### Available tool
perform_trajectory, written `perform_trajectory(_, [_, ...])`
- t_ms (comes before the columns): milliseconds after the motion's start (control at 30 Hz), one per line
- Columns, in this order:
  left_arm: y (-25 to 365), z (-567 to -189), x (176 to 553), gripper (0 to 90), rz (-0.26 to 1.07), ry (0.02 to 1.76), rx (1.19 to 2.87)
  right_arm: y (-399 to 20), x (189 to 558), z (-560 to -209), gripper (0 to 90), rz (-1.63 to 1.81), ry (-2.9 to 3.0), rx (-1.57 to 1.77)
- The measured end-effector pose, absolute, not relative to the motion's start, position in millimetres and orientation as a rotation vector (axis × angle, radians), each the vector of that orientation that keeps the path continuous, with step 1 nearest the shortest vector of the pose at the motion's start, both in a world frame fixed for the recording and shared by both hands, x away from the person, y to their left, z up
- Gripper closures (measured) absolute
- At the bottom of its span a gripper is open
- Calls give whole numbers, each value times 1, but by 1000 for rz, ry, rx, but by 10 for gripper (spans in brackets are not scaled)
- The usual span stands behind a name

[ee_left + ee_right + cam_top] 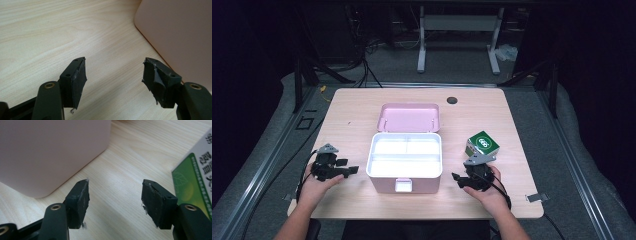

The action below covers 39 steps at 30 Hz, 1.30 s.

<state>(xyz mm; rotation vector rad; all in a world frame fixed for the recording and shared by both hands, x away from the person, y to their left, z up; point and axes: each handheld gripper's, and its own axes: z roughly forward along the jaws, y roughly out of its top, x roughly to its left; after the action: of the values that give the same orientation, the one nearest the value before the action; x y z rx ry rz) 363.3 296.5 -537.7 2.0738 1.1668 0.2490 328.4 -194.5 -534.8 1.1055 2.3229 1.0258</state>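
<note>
Both tools (353,170) (455,178) sit open beside the pink box (404,180).

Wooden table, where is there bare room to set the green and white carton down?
The wooden table lies bare left of the open pink plastic box, and along its far edge behind the lid. The green and white carton crowds the near right, beside the right tongs.
</note>
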Motion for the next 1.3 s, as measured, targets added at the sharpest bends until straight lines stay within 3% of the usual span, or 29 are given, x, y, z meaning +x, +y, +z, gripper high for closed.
perform_trajectory(133, [295, -538, 363, 348, 250, 1173, 2078, -201, 328, -535, 417, 1032, 2309, 1122])
perform_trajectory(1000, [294, -532, 358, 361, 241, 1179, 2062, -206, 331, -535, 409, 1047, 2293, 1196])
perform_trajectory(1300, [299, -519, 354, 409, 246, 1194, 2043, -208, 330, -534, 407, 1053, 2291, 1193])
